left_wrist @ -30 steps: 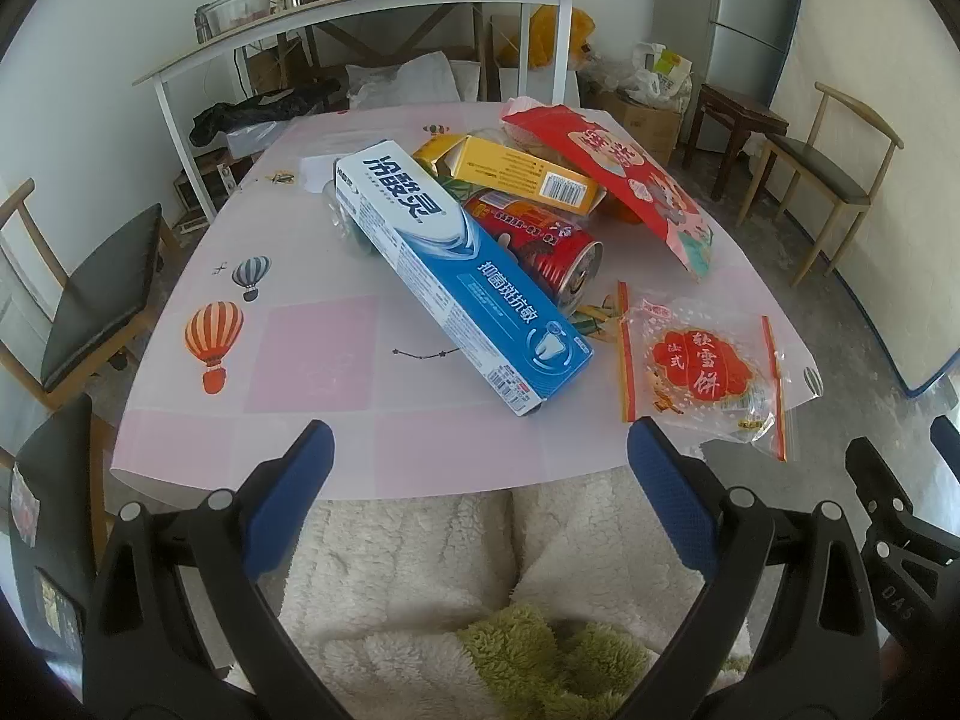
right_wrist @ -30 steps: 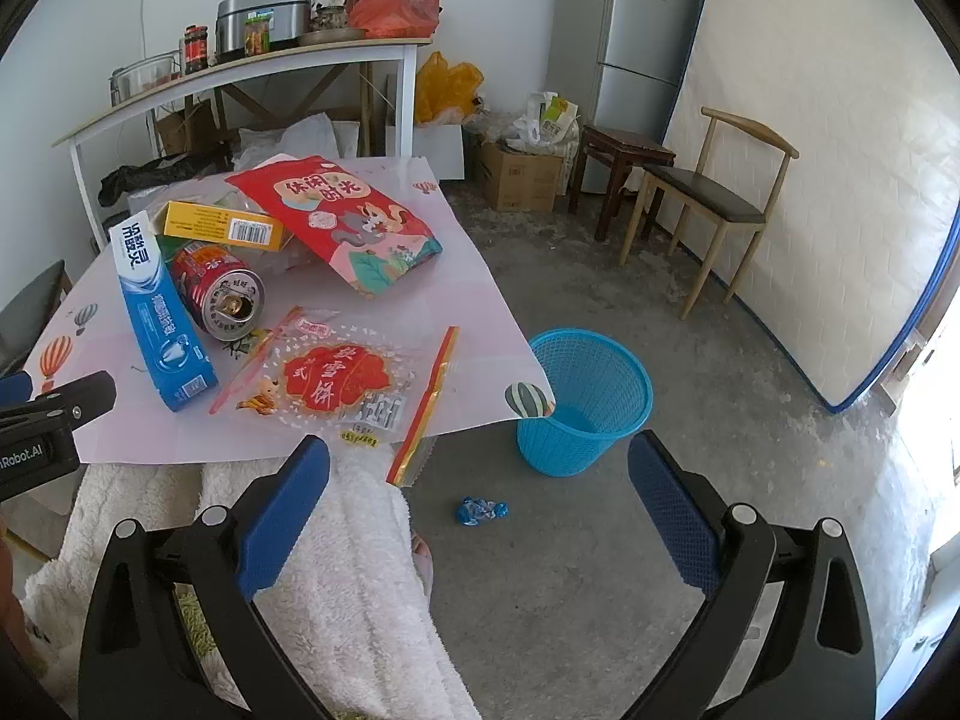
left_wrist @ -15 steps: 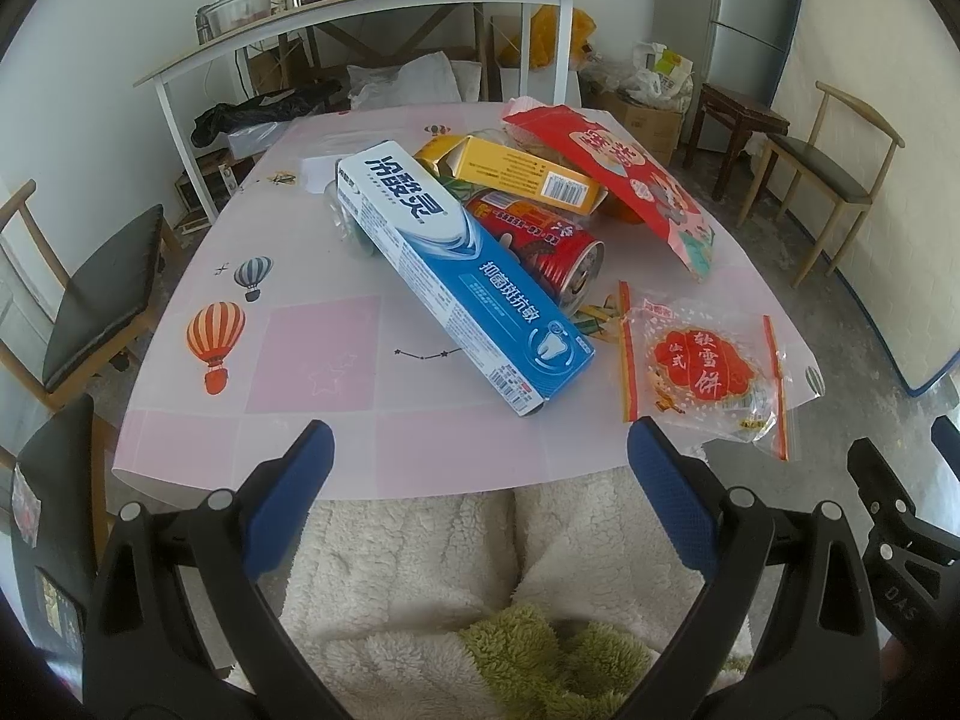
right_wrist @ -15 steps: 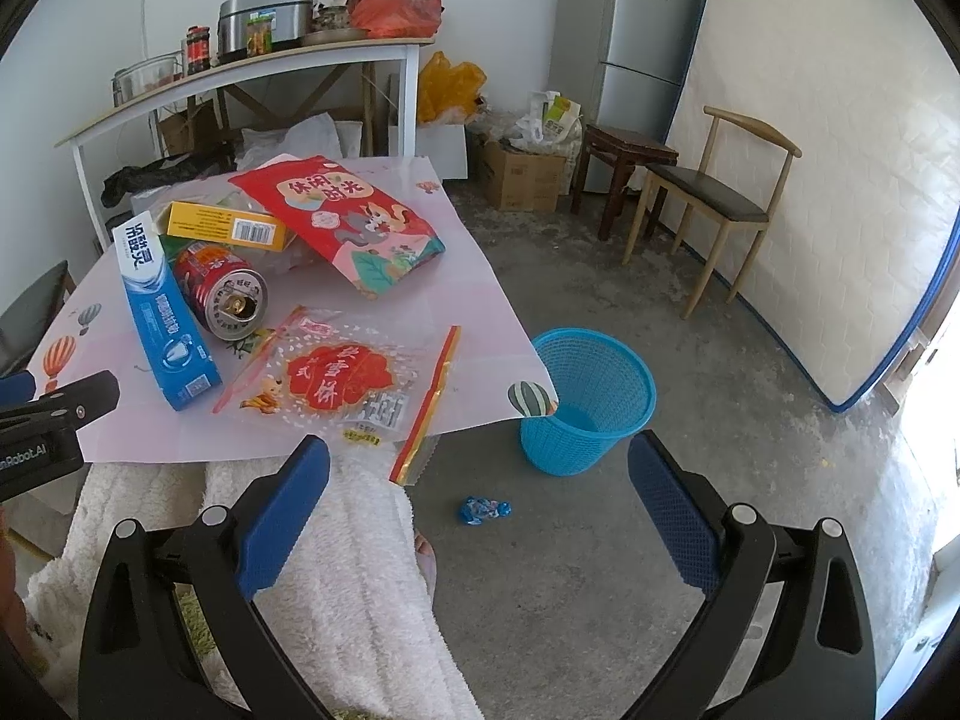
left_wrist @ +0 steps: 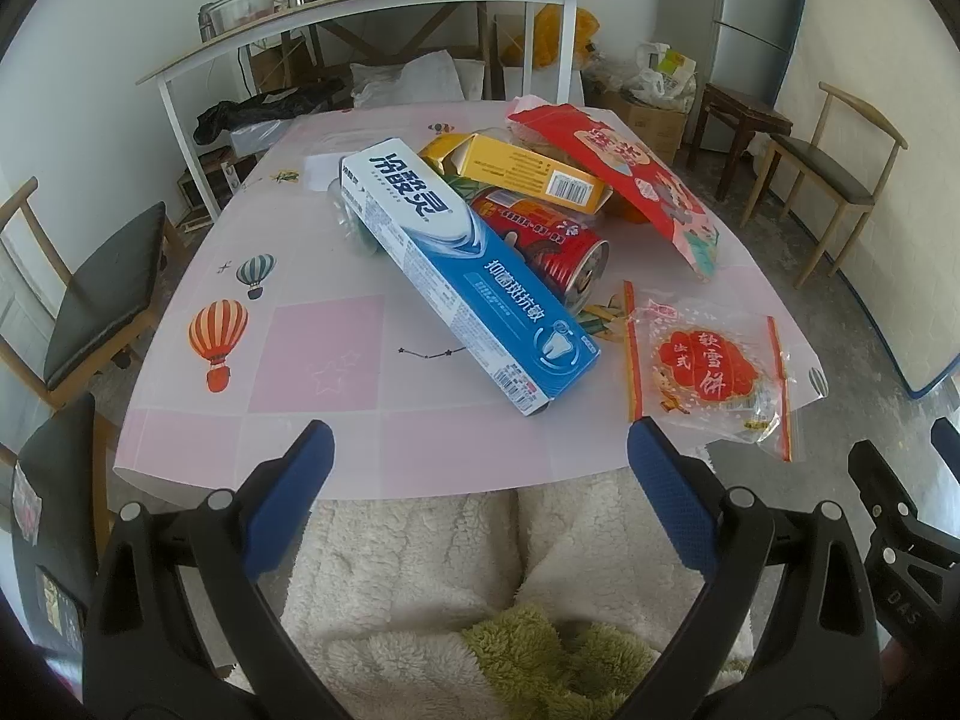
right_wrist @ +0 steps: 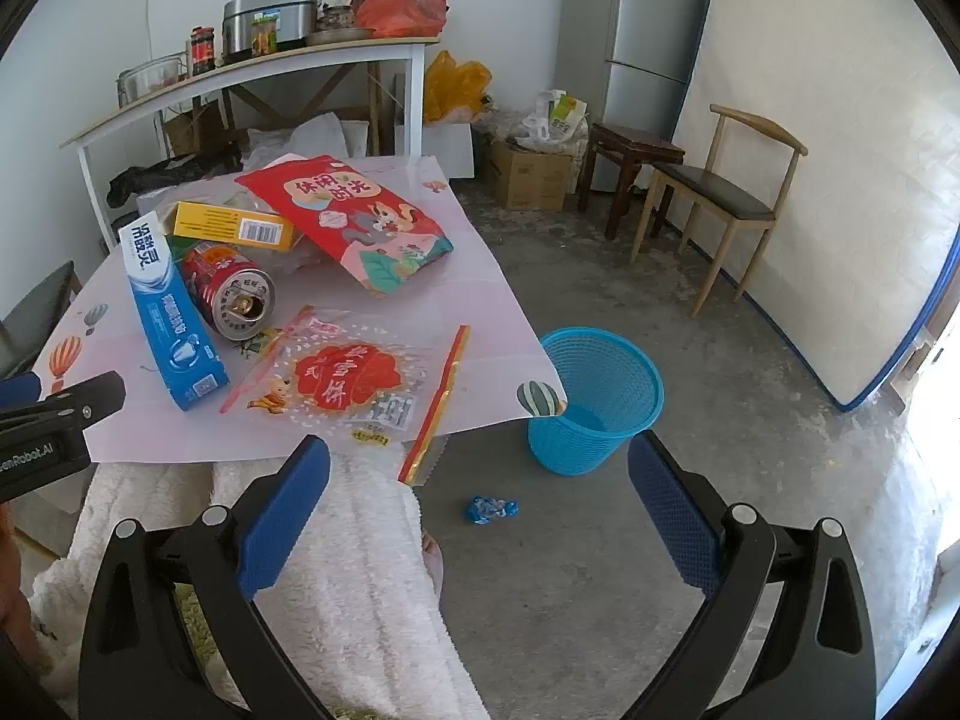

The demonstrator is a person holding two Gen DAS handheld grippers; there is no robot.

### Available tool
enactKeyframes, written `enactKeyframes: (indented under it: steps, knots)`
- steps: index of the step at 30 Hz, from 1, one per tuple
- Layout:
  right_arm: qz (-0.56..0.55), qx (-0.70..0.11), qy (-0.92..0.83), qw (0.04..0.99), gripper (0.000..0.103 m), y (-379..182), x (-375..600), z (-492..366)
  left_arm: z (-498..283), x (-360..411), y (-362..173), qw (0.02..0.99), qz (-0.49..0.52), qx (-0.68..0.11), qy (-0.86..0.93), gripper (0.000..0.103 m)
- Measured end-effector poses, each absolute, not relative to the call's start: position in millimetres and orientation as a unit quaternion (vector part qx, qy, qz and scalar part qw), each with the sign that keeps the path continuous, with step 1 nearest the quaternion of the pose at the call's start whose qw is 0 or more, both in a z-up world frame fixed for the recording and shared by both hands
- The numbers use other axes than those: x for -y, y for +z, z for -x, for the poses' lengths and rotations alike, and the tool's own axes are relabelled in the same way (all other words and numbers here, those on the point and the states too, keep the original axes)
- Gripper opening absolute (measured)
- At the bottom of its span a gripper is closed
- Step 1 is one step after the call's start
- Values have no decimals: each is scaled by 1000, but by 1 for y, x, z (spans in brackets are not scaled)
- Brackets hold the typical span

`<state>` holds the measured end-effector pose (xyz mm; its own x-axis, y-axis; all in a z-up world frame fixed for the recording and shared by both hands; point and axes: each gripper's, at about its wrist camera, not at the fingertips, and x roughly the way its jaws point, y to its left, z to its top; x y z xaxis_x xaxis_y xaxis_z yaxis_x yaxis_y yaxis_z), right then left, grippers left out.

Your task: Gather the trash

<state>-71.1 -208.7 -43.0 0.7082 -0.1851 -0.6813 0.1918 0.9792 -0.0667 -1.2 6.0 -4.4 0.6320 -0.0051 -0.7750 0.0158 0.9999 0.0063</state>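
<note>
The surface is covered with a pale pink cloth printed with hot-air balloons and stands in a room with a bare concrete floor, a white shelf loaded with pots and jars, a grey refrigerator, wooden chairs and a white panel leaning on the wall. The trash lies heaped toward the far right of the surface: a long blue and white toothpaste box rests tilted across a red can lying on its side, a yellow carton sits behind the can, and a large red snack bag slopes over the carton. A clear wrapper with a red label lies flat at the near right corner, its edge hanging past the rim. On the floor beside that corner stands a blue mesh basket, with a small blue wrapper on the concrete near it. The left gripper and right gripper both hover spread wide and empty above a white fleecy lap.
</note>
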Motion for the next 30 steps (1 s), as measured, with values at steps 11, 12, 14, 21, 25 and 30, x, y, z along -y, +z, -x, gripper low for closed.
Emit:
enactKeyframes:
  steps: [11,12,14,21,25,30]
  knots:
    - [-6,-369,-97,925,97,-43,207,70,0,-10,-4,903,-6,-429,-4,94]
    - [-6,-368,-96,925,97,-43,207,71,0,-9,-4,903,-6,-429,-4,94]
    - [-7,-369,-96,925,97,-43,207,71,0,-9,-4,903,-5,-429,-3,94]
    - [-9,-370,-93,924,97,-43,206,70,0,-15,-5,902,-4,-431,-2,94]
    - [-10,-370,-93,924,97,-43,206,69,0,-15,-5,902,-3,-431,-1,94]
    - [-13,-372,-91,923,97,-44,206,69,0,-15,-6,901,-3,-433,0,94]
